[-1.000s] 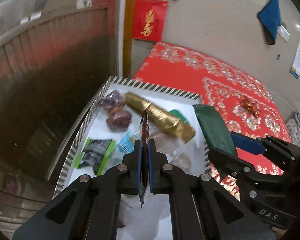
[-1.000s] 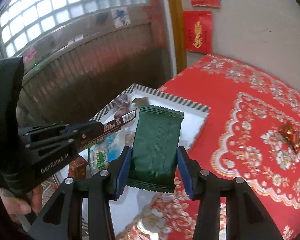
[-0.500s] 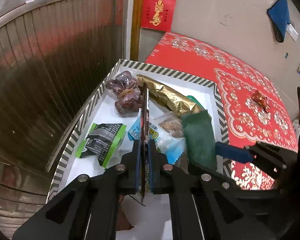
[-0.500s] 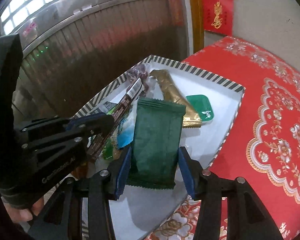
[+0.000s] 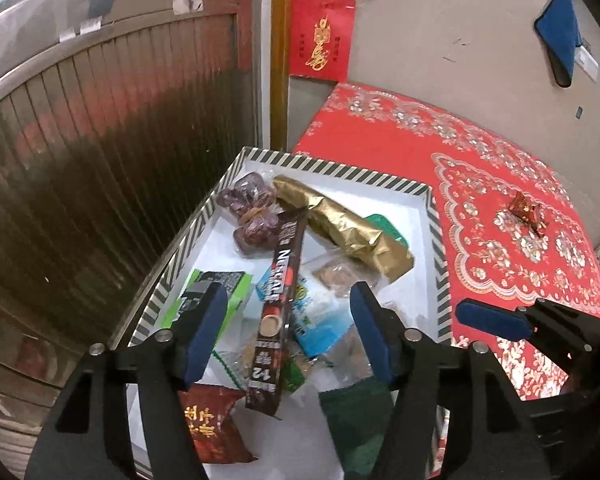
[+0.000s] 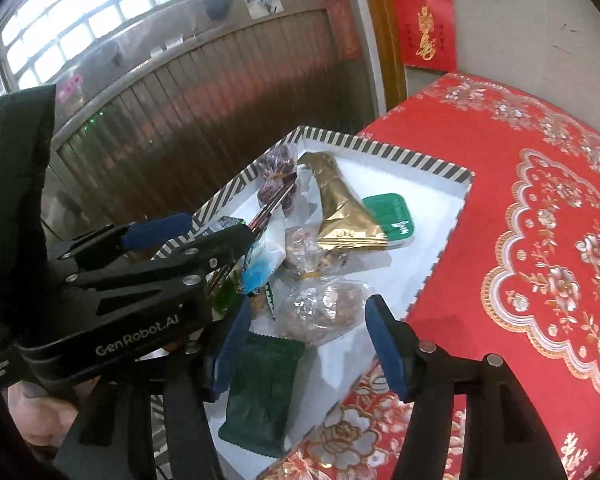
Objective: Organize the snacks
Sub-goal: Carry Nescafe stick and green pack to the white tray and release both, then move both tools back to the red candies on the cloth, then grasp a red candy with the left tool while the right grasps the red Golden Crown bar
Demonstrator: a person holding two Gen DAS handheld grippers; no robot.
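A white tray (image 5: 340, 172) with a striped rim holds a pile of snacks. My left gripper (image 5: 284, 296) hovers over it, jaws opening, and a dark coffee stick pack (image 5: 280, 280) lies loose between the fingers on the pile, touching neither pad. My right gripper (image 6: 308, 308) is also opening above the tray's (image 6: 380, 150) near corner. The dark green packet (image 6: 264, 392) lies free on the tray floor under its left finger. That packet (image 5: 356, 412) shows low in the left wrist view too. A hand holds the left gripper (image 6: 188, 232).
In the tray lie a gold packet (image 5: 340, 224), dark red dates (image 5: 252, 216), a green tub (image 6: 392, 216), a blue-white packet (image 5: 320, 320) and a red packet (image 5: 208, 424). A red candy (image 5: 524, 212) sits on the red tablecloth (image 6: 540, 200). A ribbed metal wall (image 5: 100, 160) stands left.
Both grippers have opened. The coffee stick pack has left the left pads and dropped onto the pile; the green packet has slipped from the right pads down onto the tray.
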